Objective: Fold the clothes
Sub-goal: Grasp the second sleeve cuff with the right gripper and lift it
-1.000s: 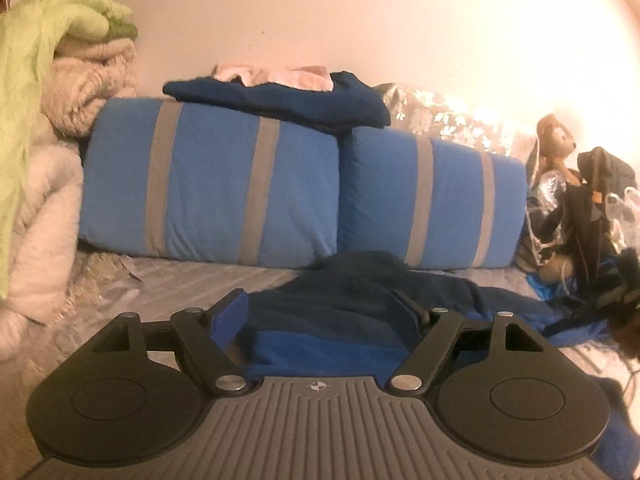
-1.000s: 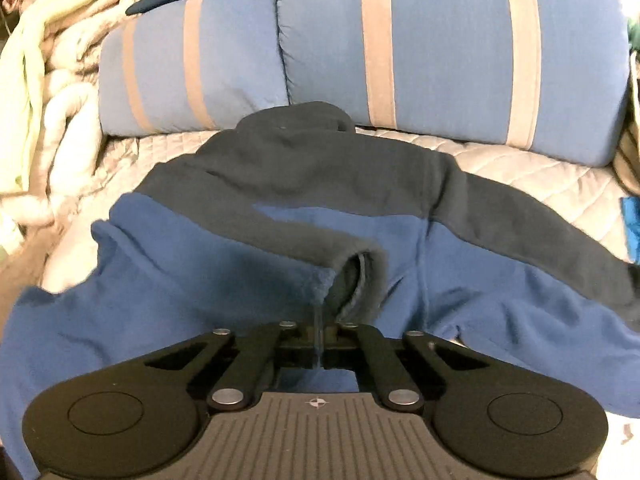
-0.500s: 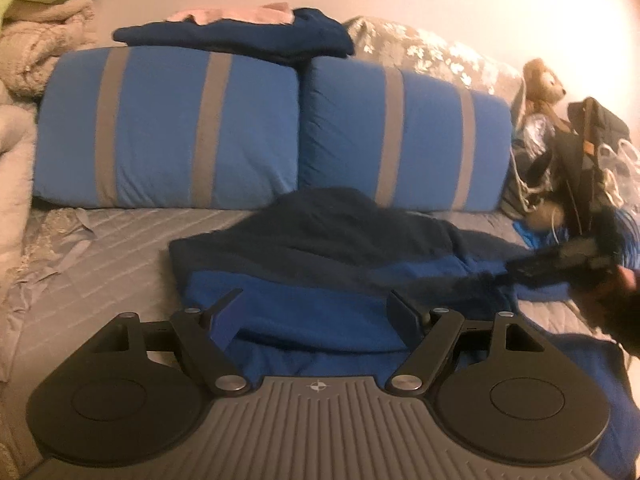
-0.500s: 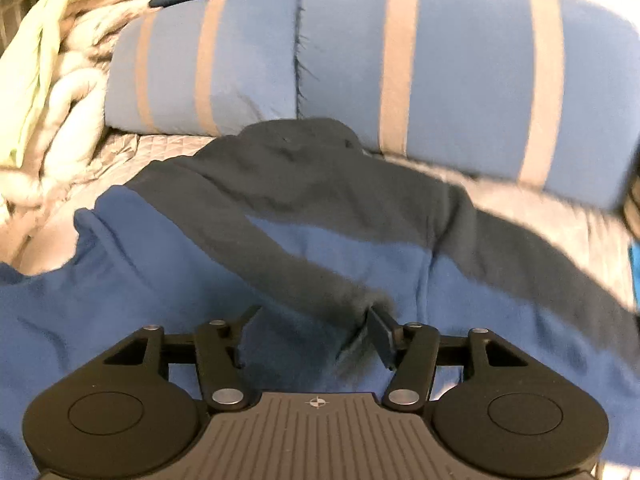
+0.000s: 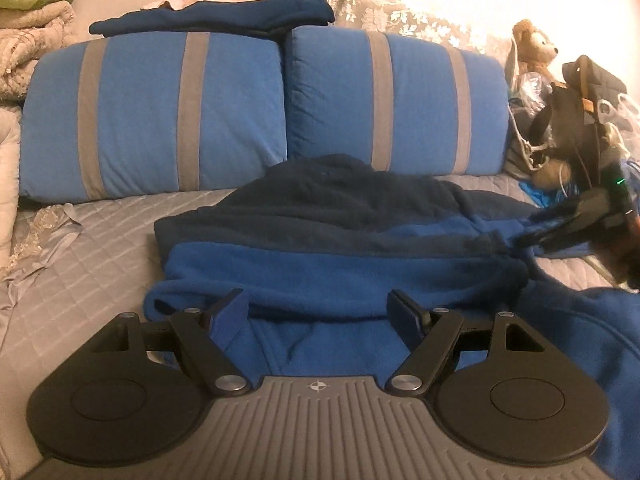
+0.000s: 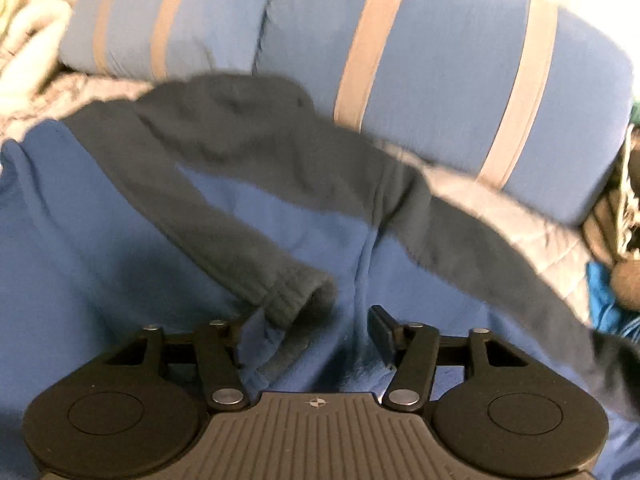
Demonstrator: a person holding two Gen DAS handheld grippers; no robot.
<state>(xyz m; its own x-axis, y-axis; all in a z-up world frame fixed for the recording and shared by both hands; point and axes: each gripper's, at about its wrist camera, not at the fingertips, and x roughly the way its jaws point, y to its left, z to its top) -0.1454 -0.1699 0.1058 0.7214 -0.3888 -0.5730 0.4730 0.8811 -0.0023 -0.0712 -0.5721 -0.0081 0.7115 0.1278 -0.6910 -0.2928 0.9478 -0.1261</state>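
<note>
A blue fleece sweater with a dark navy upper part [image 5: 340, 248] lies spread on the grey quilted bed [image 5: 88, 248]. In the right wrist view [image 6: 280, 216] its left sleeve is folded across the body, and the dark cuff [image 6: 296, 296] lies just ahead of my right gripper [image 6: 312, 328]. That gripper is open and empty over the sweater. My left gripper [image 5: 320, 312] is open and empty, low over the sweater's near edge. The right gripper also shows at the right edge of the left wrist view [image 5: 576, 224].
Two blue pillows with grey stripes [image 5: 168, 112] stand against the wall behind the sweater. Folded dark blue and pink clothes [image 5: 224, 16] lie on top of them. Blankets [image 5: 28, 40] are piled at the left. A teddy bear [image 5: 536, 48] and bags [image 5: 576, 112] crowd the right side.
My right gripper let go of the sleeve cuff, opened and pulled back to the right. My left gripper rose and swung right, open throughout, bringing the whole sweater into view.
</note>
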